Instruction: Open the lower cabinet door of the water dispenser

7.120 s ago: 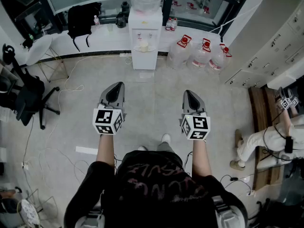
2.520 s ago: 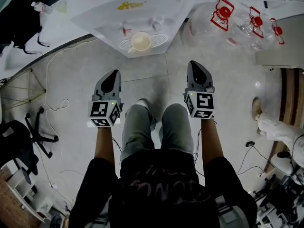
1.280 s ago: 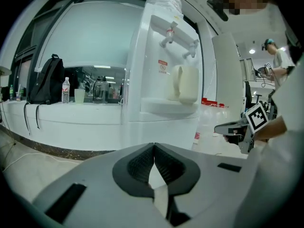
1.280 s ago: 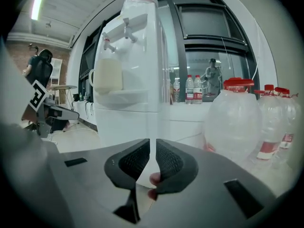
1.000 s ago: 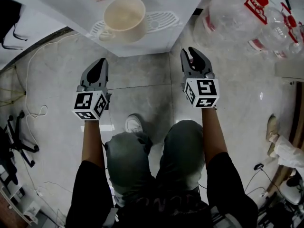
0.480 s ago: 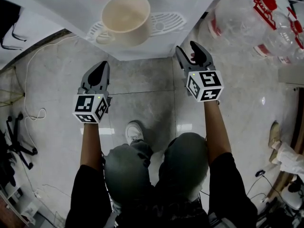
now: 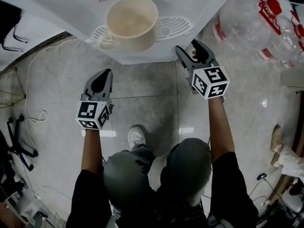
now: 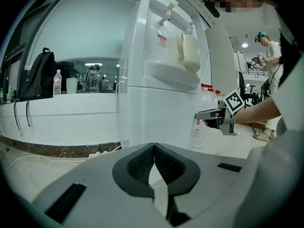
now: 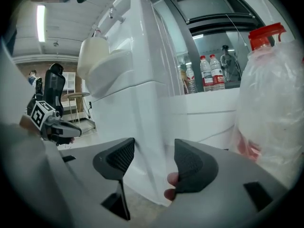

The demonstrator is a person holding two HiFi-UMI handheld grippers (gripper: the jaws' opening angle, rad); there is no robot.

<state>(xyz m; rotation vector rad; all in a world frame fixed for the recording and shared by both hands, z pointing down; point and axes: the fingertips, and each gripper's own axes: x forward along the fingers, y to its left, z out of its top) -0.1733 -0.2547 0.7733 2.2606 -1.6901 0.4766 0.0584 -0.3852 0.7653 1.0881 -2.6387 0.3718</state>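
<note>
Head view: the water dispenser (image 7: pixel 204 6) stands at the far side, with a cup (image 7: pixel 132 22) on its drip tray. Its lower cabinet is hidden under that overhang. The left gripper (image 7: pixel 104 74) hangs near the floor, left of the cabinet and apart from it. The right gripper (image 7: pixel 189 49) is up at the dispenser's right front corner. A big water jug (image 7: pixel 247 25) lies just right of it, so a wide swing could knock the jug.

Left gripper view: this claw's jaws are pressed together on nothing. It gives no bracing. If the pull is hard, the light dispenser could shift and the cup could tip off.

Right gripper view: the claw's jaws have just been opening and stand wide. The right edge of the lower cabinet door (image 9: pixel 130 127) runs between them, but neither pad presses on it. My worry is that closing here pinches the whole cabinet corner instead of the door's lip. Then the smooth plastic slips out, or the door stays closed while the body gets dragged.
</note>
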